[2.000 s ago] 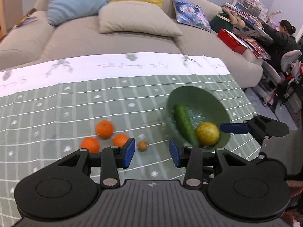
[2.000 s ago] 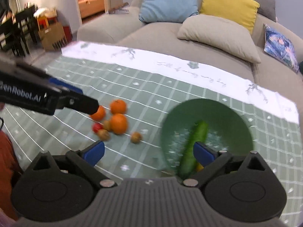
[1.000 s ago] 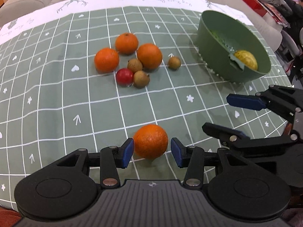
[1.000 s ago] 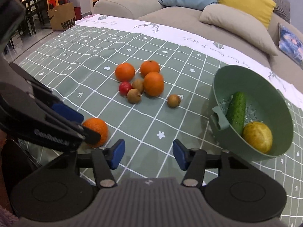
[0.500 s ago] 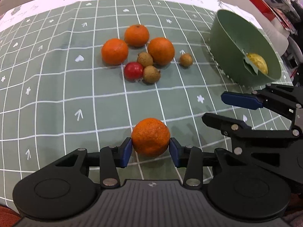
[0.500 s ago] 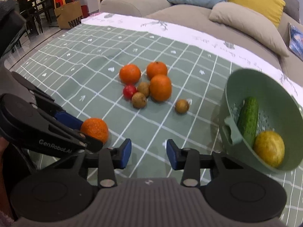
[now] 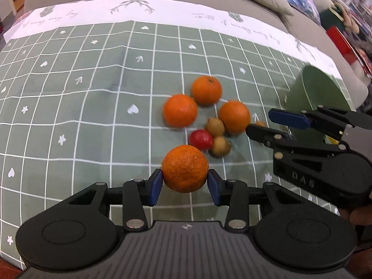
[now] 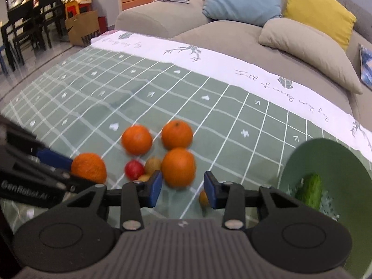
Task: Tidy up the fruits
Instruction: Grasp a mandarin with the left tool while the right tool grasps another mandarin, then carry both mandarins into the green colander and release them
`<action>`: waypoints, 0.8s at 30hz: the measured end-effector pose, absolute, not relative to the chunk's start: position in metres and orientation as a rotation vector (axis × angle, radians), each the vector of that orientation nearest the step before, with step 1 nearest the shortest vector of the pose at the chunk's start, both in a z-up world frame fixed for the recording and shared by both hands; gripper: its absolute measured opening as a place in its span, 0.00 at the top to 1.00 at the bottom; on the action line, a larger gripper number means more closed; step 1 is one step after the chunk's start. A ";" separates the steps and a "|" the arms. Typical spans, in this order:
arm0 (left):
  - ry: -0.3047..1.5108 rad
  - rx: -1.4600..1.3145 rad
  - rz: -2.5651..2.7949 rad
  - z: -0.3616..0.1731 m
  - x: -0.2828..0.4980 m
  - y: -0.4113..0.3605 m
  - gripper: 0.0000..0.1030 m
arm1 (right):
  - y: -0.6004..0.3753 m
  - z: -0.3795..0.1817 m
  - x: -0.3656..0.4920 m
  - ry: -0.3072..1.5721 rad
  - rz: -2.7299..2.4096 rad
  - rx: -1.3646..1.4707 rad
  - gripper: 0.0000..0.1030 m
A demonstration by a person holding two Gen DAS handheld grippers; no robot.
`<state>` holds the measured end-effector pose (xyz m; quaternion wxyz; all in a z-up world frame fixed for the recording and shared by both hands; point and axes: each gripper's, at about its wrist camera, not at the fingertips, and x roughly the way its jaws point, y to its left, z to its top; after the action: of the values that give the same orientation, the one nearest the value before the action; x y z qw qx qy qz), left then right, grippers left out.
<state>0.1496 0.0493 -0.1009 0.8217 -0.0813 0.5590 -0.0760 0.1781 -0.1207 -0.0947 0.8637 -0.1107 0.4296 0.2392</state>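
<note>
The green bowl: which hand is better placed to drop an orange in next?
Probably left. Its tongs already grip an orange; the right tongs are open and empty, though nearer the green bowl.

one bumpy orange (image 7: 185, 168) is sitting pinched between blue pads, three more oranges (image 7: 180, 110) are clustering with a red fruit (image 7: 200, 139) and brownish ones (image 7: 215, 126), cucumber (image 8: 309, 190) is lying in the green bowl (image 8: 330, 158).

Both wrist views look forward, low over tablecloth (image 7: 93, 121); share orange cluster (image 7: 205, 90) (image 8: 177, 134) near sofa.
</note>
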 end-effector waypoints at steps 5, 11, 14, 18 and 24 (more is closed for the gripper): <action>1.181 -0.169 -0.159 -0.100 0.158 0.051 0.55 | -0.113 -0.102 0.199 0.932 0.497 -0.189 0.64; 1.184 -0.179 -0.158 -0.100 0.162 0.054 0.55 | -0.113 -0.112 0.209 0.977 0.492 -0.126 0.62; 1.184 -0.178 -0.158 -0.098 0.160 0.055 0.55 | -0.116 -0.117 0.213 1.002 0.490 -0.077 0.62; 1.180 -0.175 -0.157 -0.094 0.160 0.055 0.55 | -0.119 -0.123 0.215 1.036 0.494 -0.033 0.64; 1.157 -0.167 -0.151 -0.082 0.156 0.052 0.55 | -0.118 -0.112 0.210 1.013 0.497 -0.060 0.66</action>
<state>0.1561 0.0524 -0.0824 0.8314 -0.0786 0.5454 -0.0713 0.2101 -0.1178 -0.1121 0.8446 -0.0283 0.4799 0.2357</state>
